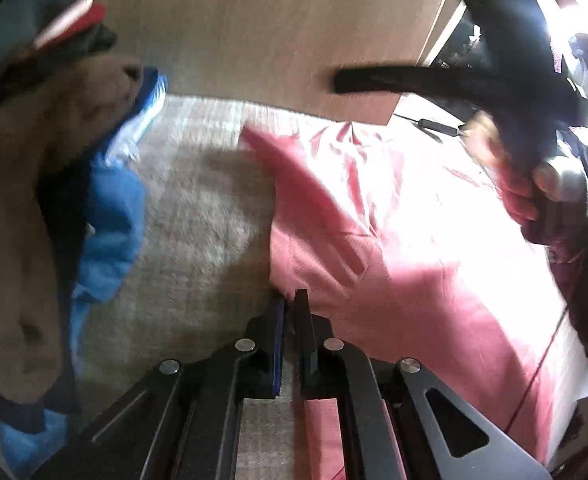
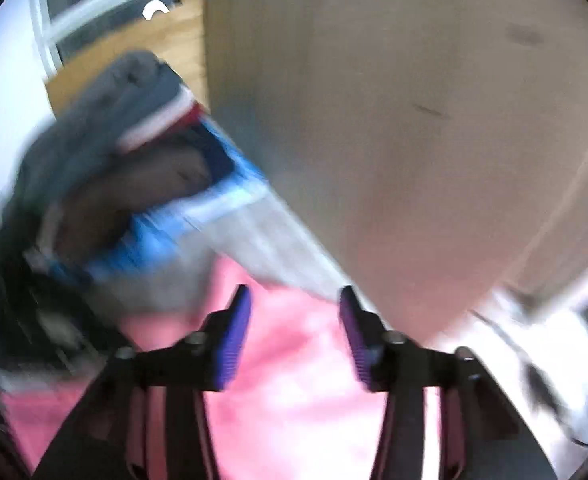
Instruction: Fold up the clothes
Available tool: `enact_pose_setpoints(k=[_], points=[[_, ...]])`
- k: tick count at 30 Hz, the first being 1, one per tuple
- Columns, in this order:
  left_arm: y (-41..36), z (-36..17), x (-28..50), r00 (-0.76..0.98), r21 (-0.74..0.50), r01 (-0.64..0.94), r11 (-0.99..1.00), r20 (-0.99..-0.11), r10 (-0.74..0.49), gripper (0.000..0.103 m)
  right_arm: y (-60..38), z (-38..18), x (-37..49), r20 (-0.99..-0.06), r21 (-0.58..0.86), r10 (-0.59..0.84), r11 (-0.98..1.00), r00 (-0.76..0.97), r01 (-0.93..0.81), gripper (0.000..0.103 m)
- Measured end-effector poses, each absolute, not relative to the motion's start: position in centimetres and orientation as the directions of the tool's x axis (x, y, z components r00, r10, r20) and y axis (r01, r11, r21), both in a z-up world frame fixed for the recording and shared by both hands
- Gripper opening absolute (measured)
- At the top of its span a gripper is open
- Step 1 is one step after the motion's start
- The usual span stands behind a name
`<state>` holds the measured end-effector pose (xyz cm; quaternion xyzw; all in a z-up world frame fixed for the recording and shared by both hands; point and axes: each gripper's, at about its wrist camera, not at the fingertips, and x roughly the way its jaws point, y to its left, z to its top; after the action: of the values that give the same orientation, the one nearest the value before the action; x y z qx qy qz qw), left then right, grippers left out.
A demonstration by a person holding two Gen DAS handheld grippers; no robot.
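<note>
A pink garment [image 1: 394,240] lies spread on a pale woven surface [image 1: 197,220], partly in bright light. My left gripper [image 1: 289,304] is shut on the garment's left edge, and pink cloth runs back between its fingers. In the left wrist view, one black finger [image 1: 374,80] of the right gripper reaches in from the upper right, with a hand [image 1: 550,184] around its handle above the garment. The right wrist view is blurred. It shows my right gripper [image 2: 296,320] open over the pink garment [image 2: 294,392], with nothing between its purple pads [image 2: 233,340].
A heap of other clothes [image 1: 53,200], brown, blue and grey, is piled at the left, and shows too in the right wrist view as a pile of clothes [image 2: 113,168]. A pale wooden panel [image 1: 273,32] stands behind the surface. A thin dark cable [image 1: 434,126] lies at the far right.
</note>
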<state>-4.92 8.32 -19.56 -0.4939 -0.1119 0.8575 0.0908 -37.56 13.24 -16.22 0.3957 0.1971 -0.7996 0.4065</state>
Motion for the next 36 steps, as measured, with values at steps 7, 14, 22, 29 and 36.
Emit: enact_pose_setpoints(k=[7,14,22,29,36], points=[[8.7,-21.8,-9.0,-0.482,-0.195,-0.046,-0.980,-0.855,0.193,0.004,18.9,-20.4,-39.9,-0.877,-0.025,-0.324,-0.706,-0.354,0.708,0.048],[9.7,-22.7,-10.9,-0.458,-0.182,-0.049,-0.982,-0.870,0.184,0.004,18.5,-21.2,-41.9,-0.871,0.021,-0.359,-0.710,-0.336,0.703,0.022],[9.5,-23.5,-11.6,-0.457,-0.178,-0.046,-0.983,-0.871,0.179,0.005,22.6,-17.4,-42.5,-0.795,0.125,-0.430,-0.806,-0.427,0.578,0.038],[9.1,-23.3,-11.5,-0.458,-0.165,-0.056,-0.985,-0.872,0.172,0.005,22.9,-17.5,-41.9,-0.816,0.105,-0.417,-0.787,-0.400,0.608,0.038],[8.7,-22.5,-11.6,-0.481,-0.181,-0.057,-0.982,-0.857,0.186,0.005,15.7,-16.9,-37.4,-0.824,0.011,-0.442,-0.639,-0.355,0.769,0.036]])
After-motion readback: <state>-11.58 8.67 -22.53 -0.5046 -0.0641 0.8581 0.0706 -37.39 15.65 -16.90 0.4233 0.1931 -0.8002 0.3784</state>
